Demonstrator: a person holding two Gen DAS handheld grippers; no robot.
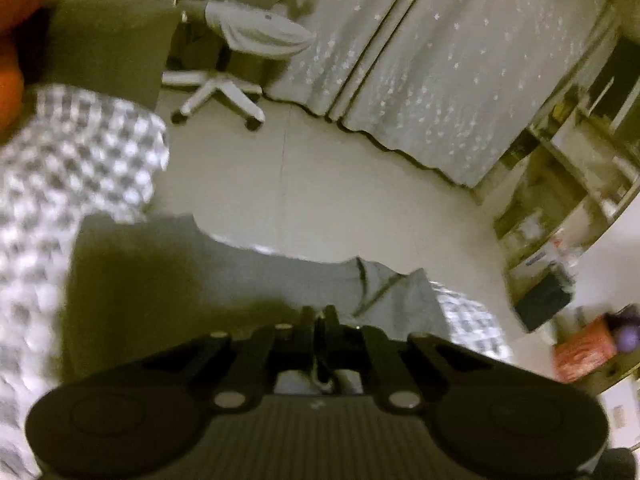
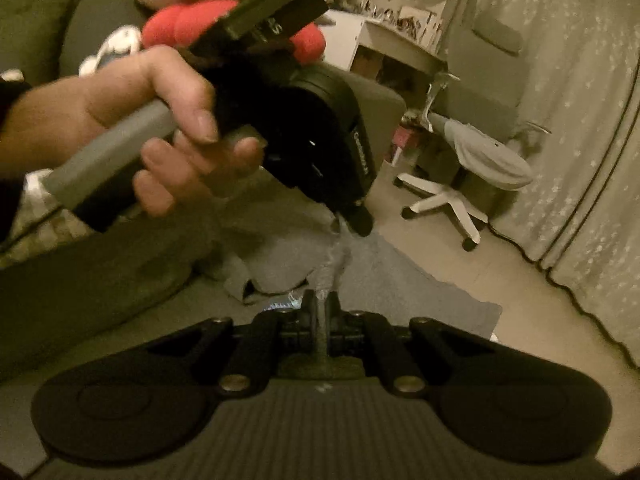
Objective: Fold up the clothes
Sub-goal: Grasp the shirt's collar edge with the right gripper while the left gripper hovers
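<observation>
Garment (image 2: pixel 400 276), grey, mid-fold: 2 edges pinched, 1 by left gripper (image 1: pixel 320 316), 1 by right gripper (image 2: pixel 320 300), cloth lifted over sofa's (image 2: pixel 120 280) front edge; finished folds not discernible.

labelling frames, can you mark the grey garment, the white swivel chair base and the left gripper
grey garment (image 2: pixel 400 280): right wrist view, flat cloth panel.
white swivel chair base (image 1: pixel 218 92): left wrist view, hub of its legs.
left gripper (image 2: pixel 352 220): right wrist view, fingertips pinching the cloth.
</observation>
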